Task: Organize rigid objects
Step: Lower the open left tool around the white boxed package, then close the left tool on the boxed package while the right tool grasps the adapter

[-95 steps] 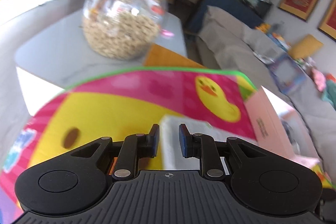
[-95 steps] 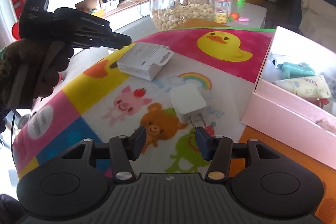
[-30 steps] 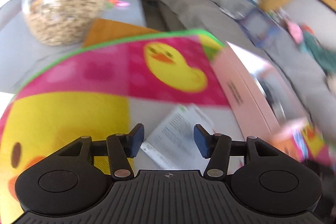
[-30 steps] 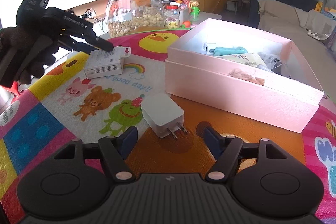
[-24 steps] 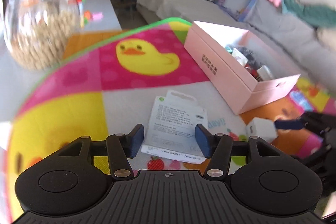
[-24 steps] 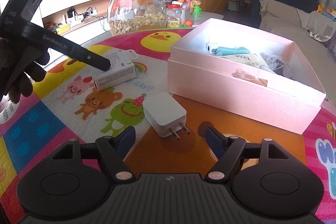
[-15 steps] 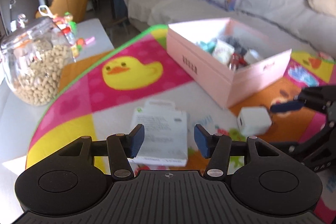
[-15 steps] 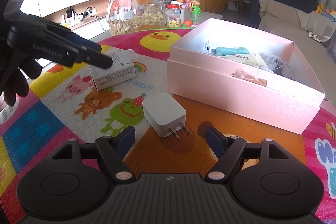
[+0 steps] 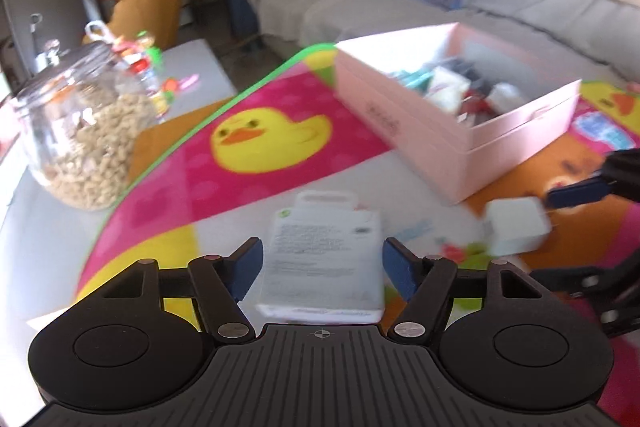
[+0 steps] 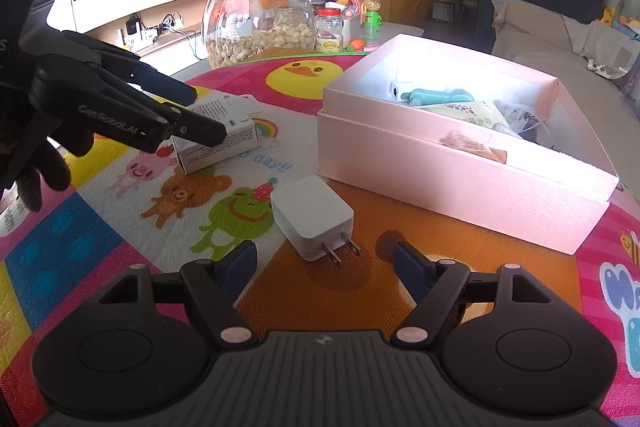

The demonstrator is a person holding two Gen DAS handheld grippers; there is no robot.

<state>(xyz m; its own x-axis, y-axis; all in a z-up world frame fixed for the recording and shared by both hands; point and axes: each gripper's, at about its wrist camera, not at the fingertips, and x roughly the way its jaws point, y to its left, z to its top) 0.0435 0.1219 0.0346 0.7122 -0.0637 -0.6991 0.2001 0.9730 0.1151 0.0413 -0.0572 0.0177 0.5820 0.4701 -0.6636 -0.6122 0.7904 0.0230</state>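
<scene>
Beside the pink box, on its near side, a white charger lay on the printed mat, prongs toward the right tongs, which stood wide and empty just short of it. Farther from the box, a small white carton sat between the spread left tongs, seemingly ungripped. A sound grip would likely center each item, close across its flat sides, avoid the prongs, then lift over the box wall.
</scene>
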